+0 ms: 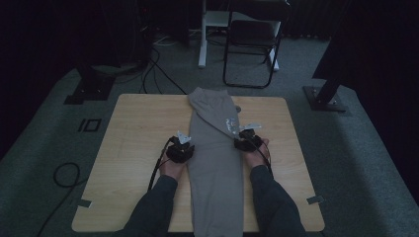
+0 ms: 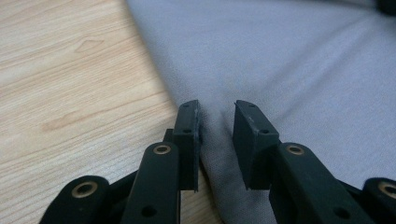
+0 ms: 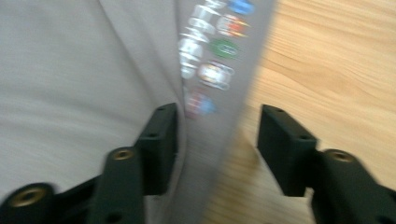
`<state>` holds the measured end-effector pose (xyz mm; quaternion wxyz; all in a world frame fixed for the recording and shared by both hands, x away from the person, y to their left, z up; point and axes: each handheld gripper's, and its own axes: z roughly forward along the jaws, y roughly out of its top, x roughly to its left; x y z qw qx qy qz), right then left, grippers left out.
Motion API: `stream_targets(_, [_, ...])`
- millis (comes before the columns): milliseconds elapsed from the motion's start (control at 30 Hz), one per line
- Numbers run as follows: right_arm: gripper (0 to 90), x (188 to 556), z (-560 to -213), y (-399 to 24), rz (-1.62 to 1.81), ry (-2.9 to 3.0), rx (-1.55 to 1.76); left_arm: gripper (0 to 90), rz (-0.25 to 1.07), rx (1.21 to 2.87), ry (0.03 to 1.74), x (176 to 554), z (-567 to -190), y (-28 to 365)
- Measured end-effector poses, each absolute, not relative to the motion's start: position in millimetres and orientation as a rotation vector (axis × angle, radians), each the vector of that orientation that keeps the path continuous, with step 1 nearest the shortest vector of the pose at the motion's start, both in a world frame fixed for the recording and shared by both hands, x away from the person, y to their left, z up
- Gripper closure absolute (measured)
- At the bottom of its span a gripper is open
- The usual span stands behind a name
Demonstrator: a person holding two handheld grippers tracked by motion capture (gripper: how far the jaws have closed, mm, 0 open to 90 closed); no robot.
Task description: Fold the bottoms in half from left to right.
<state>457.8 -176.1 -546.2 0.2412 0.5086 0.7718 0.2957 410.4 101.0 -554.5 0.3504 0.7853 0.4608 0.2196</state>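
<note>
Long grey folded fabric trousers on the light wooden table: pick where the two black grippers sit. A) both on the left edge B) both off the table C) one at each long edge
C: the left gripper and right gripper flank the trousers.

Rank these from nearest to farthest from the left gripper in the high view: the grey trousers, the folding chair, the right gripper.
From the left gripper:
1. Grey trousers: directly beside it, their near edge between its jaws.
2. Right gripper: across the trousers, at their other edge.
3. Folding chair: on the floor beyond the table's far side.
</note>
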Motion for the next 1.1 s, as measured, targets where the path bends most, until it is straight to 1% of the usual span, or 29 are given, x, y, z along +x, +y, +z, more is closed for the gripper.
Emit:
stream_targets(100, [56.4,456,-547,-189,0.833,2.108,1.405,71.2,0.579,2.037,1.188,410,-555,100])
stream_targets(200, [61.3,454,-547,-187,0.828,2.125,1.374,71.2,0.580,2.038,1.184,410,-555,99])
stream_targets(233, [67.2,454,-546,-186,0.823,2.130,1.362,73.4,0.570,2.040,1.178,409,-555,100])
stream_targets(267, [67.2,454,-546,-186,0.823,2.130,1.362,75.8,0.570,2.040,1.178,409,-555,100])
stream_targets(300, [72.2,454,-546,-185,0.830,2.142,1.360,75.8,0.567,2.044,1.168,409,-555,99])
stream_targets(333, [81.2,452,-547,-182,0.835,2.159,1.333,81.6,0.570,2.052,1.156,407,-555,98])
stream_targets(367, [81.2,452,-547,-182,0.835,2.159,1.333,82.9,0.570,2.052,1.156,407,-555,98])
stream_targets(433, [85.7,450,-546,-179,0.828,2.171,1.324,83.4,0.566,2.059,1.143,404,-555,98])
stream_targets(633, [85.6,430,-546,-181,0.851,2.201,1.318,83.3,0.511,2.049,1.135,383,-555,106])
stream_targets(767, [82.9,407,-546,-187,0.902,2.239,1.311,82.5,0.491,2.058,1.115,358,-555,111])
stream_targets(933, [82.1,378,-546,-193,0.925,2.293,1.283,81.9,0.469,2.085,1.063,324,-555,112])
stream_targets(1000, [82.0,367,-546,-194,0.928,2.314,1.255,78.5,0.455,2.094,1.049,316,-554,112])
stream_targets(1100, [80.4,359,-545,-194,0.920,2.328,1.241,70.5,0.449,2.078,1.034,316,-553,114])
